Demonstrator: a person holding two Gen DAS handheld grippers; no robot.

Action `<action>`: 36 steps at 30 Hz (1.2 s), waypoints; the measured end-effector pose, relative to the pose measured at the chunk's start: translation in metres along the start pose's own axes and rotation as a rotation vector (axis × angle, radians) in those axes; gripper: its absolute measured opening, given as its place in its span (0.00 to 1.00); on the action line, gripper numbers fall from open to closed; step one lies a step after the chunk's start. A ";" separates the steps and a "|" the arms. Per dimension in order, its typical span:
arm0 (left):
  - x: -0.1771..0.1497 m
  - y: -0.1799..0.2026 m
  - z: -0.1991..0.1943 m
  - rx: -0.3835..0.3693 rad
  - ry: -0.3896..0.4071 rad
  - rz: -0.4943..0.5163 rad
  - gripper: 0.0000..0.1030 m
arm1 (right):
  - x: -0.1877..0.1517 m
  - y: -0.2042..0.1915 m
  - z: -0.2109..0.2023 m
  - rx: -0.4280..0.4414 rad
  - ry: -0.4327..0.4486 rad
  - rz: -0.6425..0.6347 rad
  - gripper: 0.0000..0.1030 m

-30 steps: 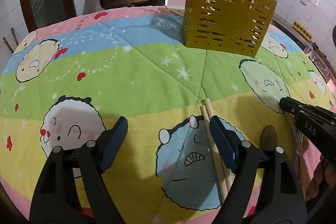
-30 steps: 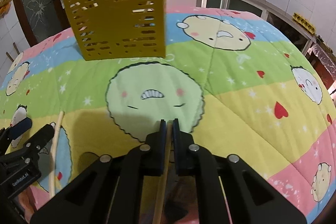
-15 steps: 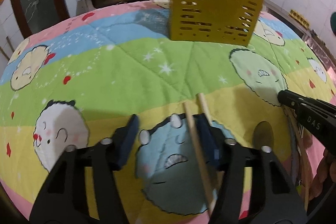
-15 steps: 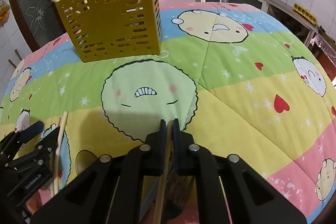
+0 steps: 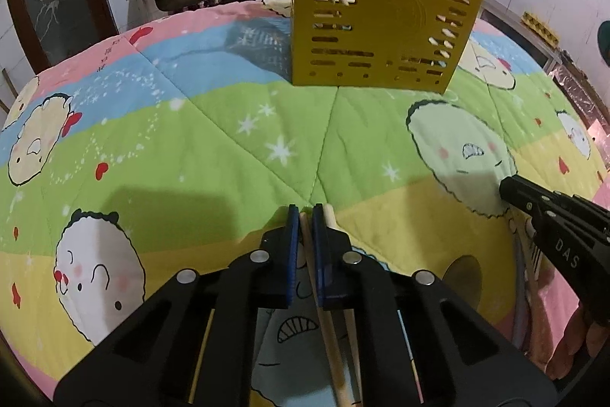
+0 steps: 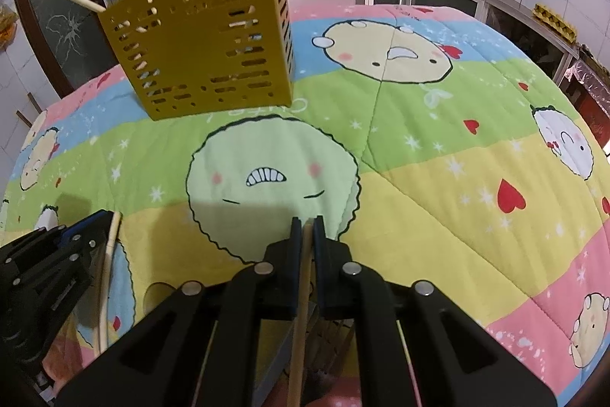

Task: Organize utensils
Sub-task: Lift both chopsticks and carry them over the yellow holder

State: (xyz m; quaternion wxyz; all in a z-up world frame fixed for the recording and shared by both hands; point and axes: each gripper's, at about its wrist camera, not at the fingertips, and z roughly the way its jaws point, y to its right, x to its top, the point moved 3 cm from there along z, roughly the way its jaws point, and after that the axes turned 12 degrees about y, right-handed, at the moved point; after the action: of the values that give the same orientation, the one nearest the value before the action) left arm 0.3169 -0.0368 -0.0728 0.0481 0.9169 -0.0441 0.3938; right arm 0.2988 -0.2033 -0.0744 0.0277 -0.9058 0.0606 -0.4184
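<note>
The left hand-held gripper (image 5: 304, 216) has its blue pads pressed onto a wooden chopstick (image 5: 331, 342), which runs back between its black arms; a second chopstick (image 5: 352, 338) lies just beside it on the right, against the outside of the right pad. Both sit low over the cartoon-print quilt (image 5: 228, 124). Farther back, the yellow slotted utensil holder (image 5: 381, 25) stands upright on the quilt with pale sticks showing through its slots and above its rim. To the right, the right hand-held gripper (image 6: 307, 222) pinches a single wooden utensil handle (image 6: 299, 323) between its closed pads.
</note>
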 end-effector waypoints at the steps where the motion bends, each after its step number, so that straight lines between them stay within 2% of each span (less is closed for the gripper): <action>1: 0.002 0.000 -0.001 -0.005 0.005 -0.007 0.05 | 0.002 0.000 -0.002 0.002 0.008 0.002 0.06; 9: 0.028 0.004 -0.025 -0.025 0.100 -0.017 0.03 | 0.021 0.005 -0.024 0.015 0.088 0.024 0.06; 14: 0.049 0.006 -0.050 -0.027 0.194 -0.016 0.03 | 0.037 0.010 -0.040 0.018 0.155 0.035 0.06; 22: 0.078 0.000 -0.092 -0.051 0.331 -0.049 0.03 | 0.063 0.011 -0.074 0.029 0.305 0.042 0.06; 30: 0.100 0.001 -0.129 -0.051 0.477 -0.036 0.03 | 0.091 0.008 -0.109 0.034 0.474 0.033 0.06; 36: 0.112 0.000 -0.146 -0.035 0.560 -0.031 0.03 | 0.104 0.009 -0.121 0.048 0.539 0.040 0.06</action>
State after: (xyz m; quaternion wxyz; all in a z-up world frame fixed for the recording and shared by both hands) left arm 0.2891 -0.0234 0.1082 0.0802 0.7719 -0.0216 0.6303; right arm 0.2727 -0.2257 0.0822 0.0402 -0.7594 0.0739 -0.6451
